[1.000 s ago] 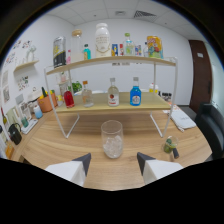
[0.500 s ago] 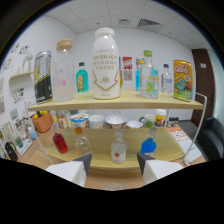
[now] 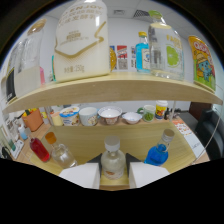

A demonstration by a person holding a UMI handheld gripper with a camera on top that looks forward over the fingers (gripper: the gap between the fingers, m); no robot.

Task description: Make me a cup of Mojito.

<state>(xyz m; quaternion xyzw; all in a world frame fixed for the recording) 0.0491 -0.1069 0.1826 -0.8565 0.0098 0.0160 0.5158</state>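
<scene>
Standing between the open jaws of the gripper [image 3: 113, 175] with a gap either side, the one clear capped bottle [image 3: 113, 159] looks like rigid, slippery, breakable glass, best clamped around its body, while one blue bottle [image 3: 159, 150] and one red bottle [image 3: 40, 149] flank it, five bowls [image 3: 109, 115] beyond.

Gripper [image 3: 114, 175] level, pointing forward. Two white fingers [image 3: 80, 176] visible at bottom of gripper view, spread apart. Left and right finger roughly symmetric, tips at same height. Object stands between fingers; contact with pads cannot be confirmed.
</scene>
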